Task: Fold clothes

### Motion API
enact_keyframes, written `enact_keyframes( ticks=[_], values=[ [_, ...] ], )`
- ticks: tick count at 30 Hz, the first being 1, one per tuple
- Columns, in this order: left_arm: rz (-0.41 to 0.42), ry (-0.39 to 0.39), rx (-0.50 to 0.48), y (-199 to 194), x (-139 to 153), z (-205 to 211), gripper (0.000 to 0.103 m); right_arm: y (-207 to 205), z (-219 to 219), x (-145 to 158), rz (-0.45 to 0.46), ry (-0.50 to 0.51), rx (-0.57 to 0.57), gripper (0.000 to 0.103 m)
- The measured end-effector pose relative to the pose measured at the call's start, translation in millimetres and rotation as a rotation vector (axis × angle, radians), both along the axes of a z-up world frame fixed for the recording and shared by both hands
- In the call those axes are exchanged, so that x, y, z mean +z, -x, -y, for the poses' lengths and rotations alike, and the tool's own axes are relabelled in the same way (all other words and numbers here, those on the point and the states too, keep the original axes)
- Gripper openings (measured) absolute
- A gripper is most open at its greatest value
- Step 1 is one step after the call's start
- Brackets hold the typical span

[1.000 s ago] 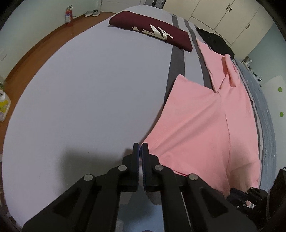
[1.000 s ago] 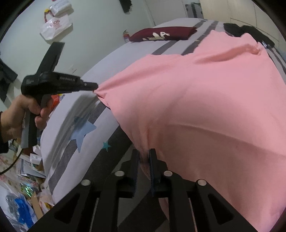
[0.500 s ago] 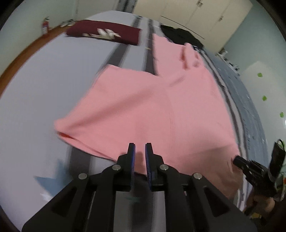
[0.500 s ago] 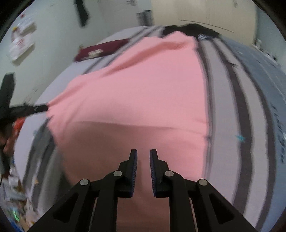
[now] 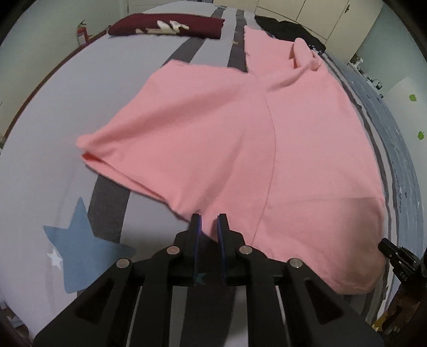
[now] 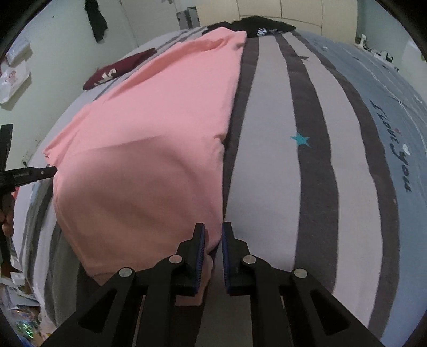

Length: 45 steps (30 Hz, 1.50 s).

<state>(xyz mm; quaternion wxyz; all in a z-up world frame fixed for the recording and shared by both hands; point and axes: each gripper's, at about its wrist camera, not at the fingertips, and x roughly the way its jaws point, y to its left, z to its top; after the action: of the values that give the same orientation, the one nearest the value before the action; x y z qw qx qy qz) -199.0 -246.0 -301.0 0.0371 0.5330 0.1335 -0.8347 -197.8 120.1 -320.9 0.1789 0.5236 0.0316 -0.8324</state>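
Observation:
A pink garment (image 5: 240,138) lies spread flat on the striped bed (image 5: 66,106). My left gripper (image 5: 208,227) hovers at its near hem, open by a narrow gap, with the hem edge just under the fingertips. In the right wrist view the pink garment (image 6: 149,128) fills the left half, and my right gripper (image 6: 213,240) is open at its near right corner; the cloth edge lies against the left finger (image 6: 198,245). The left gripper (image 6: 40,172) shows at the garment's left corner, and the right gripper (image 5: 397,259) at the lower right.
A folded maroon shirt (image 5: 165,25) lies at the far end of the bed, and dark clothes (image 5: 288,29) are piled beyond the pink garment. Wardrobe doors (image 6: 293,12) stand behind. Clutter lies on the floor (image 6: 18,299) at the left. Bare striped sheet (image 6: 333,160) stretches to the right.
Both grippers held the pink garment's corners lifted; now the cloth lies flat and the left gripper has opened. Both views swung over the garment.

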Motion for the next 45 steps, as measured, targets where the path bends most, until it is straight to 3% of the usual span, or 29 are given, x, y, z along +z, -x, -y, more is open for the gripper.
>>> enact_keyframes(
  ticks=[7, 13, 17, 21, 25, 28, 31, 39, 45],
  values=[
    [-0.115, -0.056, -0.122, 48.3, 21.7, -27.9, 0.01, 32.9, 18.2, 32.6, -0.108, 0.036, 0.022, 0.013],
    [-0.101, -0.082, -0.172, 91.9, 5.0, -29.8, 0.01, 92.5, 54.5, 24.6, -0.161, 0.046, -0.005, 0.013],
    [-0.046, -0.066, -0.15, 103.3, -21.4, -8.7, 0.01, 116.1, 67.2, 6.3, -0.135, 0.005, -0.024, 0.013],
    [-0.059, -0.067, -0.124, 107.1, -11.7, 4.2, 0.01, 106.1, 51.9, -14.4, -0.099, -0.015, -0.081, 0.013],
    [-0.071, -0.068, -0.098, 110.9, -2.0, 17.0, 0.01, 99.5, 29.3, -10.6, -0.073, -0.041, -0.16, 0.014],
    [-0.082, -0.071, -0.082, 118.4, 4.9, 24.4, 0.017, 108.4, 22.3, 3.7, -0.088, -0.027, -0.174, 0.016],
    [-0.107, -0.094, -0.098, 169.8, 8.4, 10.6, 0.025, 131.9, 27.7, 16.2, -0.131, -0.02, -0.131, 0.016],
    [-0.172, -0.157, -0.143, 306.7, 17.5, -26.5, 0.044, 251.5, 55.2, 22.3, -0.185, 0.04, -0.004, 0.018],
    [-0.2, -0.204, -0.203, 396.5, 14.2, -57.6, 0.05, 333.3, 74.3, 18.8, -0.194, 0.061, 0.038, 0.019]
  ],
)
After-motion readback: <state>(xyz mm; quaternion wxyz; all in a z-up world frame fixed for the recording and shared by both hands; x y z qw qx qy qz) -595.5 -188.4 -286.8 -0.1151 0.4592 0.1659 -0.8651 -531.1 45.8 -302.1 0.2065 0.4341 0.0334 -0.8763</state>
